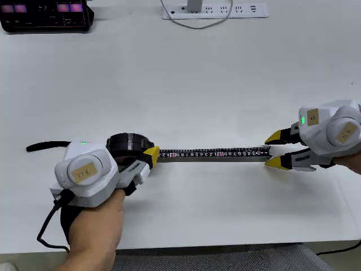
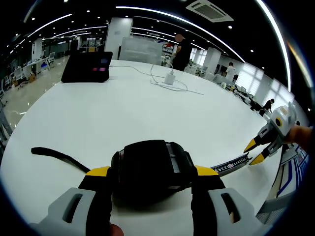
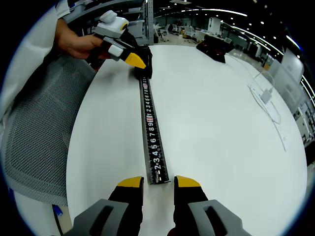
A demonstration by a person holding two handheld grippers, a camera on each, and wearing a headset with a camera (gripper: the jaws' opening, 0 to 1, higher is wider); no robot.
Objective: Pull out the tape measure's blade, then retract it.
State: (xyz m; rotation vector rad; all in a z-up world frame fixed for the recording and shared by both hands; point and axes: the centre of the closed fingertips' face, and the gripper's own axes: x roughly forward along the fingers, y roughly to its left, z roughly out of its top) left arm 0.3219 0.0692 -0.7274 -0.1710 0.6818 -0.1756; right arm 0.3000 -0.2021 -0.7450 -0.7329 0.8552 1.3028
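my left hand (image 1: pixel 96 226) comes in from the near edge of the white surface (image 1: pixel 186 84), wrist low, wrapped around the back of the left gripper (image 2: pixel 152 172). its jaws are clamped on either side of the black tape measure (image 1: pixel 128 145), which sits on the surface toward my left with its strap (image 1: pixel 48 146) trailing off to the left. the blade (image 1: pixel 211 153) lies drawn out flat along the surface, numbers up, running from the tape measure to my right. my right hand (image 1: pixel 353 162) reaches in from the right edge, holding the right gripper (image 1: pixel 274 150) level and pointed back along the blade. its jaws stand apart, one yellow tip on each side of the blade's end, not pinching it. at the far edge lie a power strip (image 1: pixel 225 10) and a black device (image 1: pixel 45 14).
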